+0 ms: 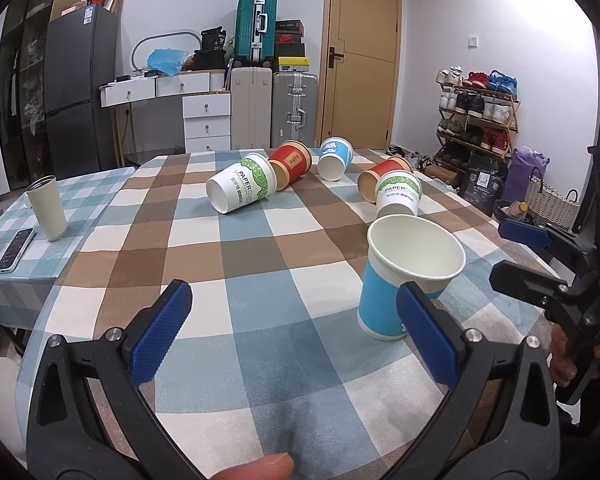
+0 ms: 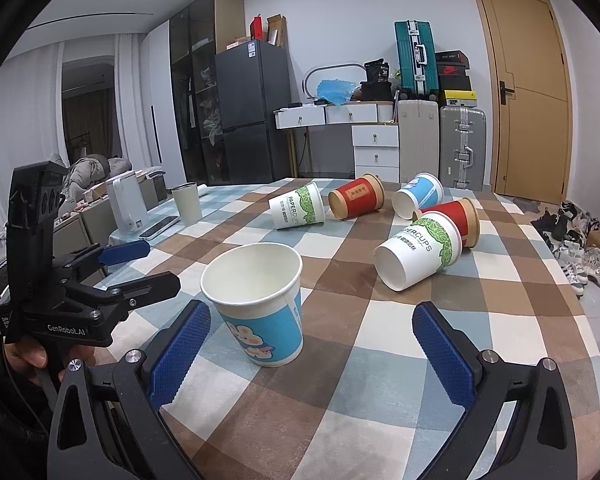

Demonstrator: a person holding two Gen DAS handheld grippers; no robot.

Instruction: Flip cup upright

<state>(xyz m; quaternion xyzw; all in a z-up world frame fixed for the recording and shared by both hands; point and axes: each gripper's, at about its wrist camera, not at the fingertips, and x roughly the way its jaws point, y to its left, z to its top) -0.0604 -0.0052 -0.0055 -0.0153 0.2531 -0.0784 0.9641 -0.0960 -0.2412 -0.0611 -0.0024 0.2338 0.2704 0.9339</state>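
Observation:
A blue paper cup (image 1: 396, 286) stands upright on the checked tablecloth (image 1: 260, 264), just beyond my left gripper's right finger; it also shows in the right wrist view (image 2: 260, 312), just beyond my right gripper's left finger. My left gripper (image 1: 296, 332) is open and empty. My right gripper (image 2: 312, 352) is open and empty. Several cups lie on their sides farther back: a green-and-white one (image 1: 242, 188), a red one (image 1: 290, 164), a blue one (image 1: 334, 159), another red one (image 1: 382, 182) and another green-and-white one (image 1: 398, 198).
A beige tumbler (image 1: 48, 208) and a phone (image 1: 15, 250) sit at the table's left. A white kettle (image 2: 126, 204) stands there too. The other gripper shows at the right edge of the left wrist view (image 1: 548, 280). Suitcases, a fridge, drawers and a shoe rack are behind.

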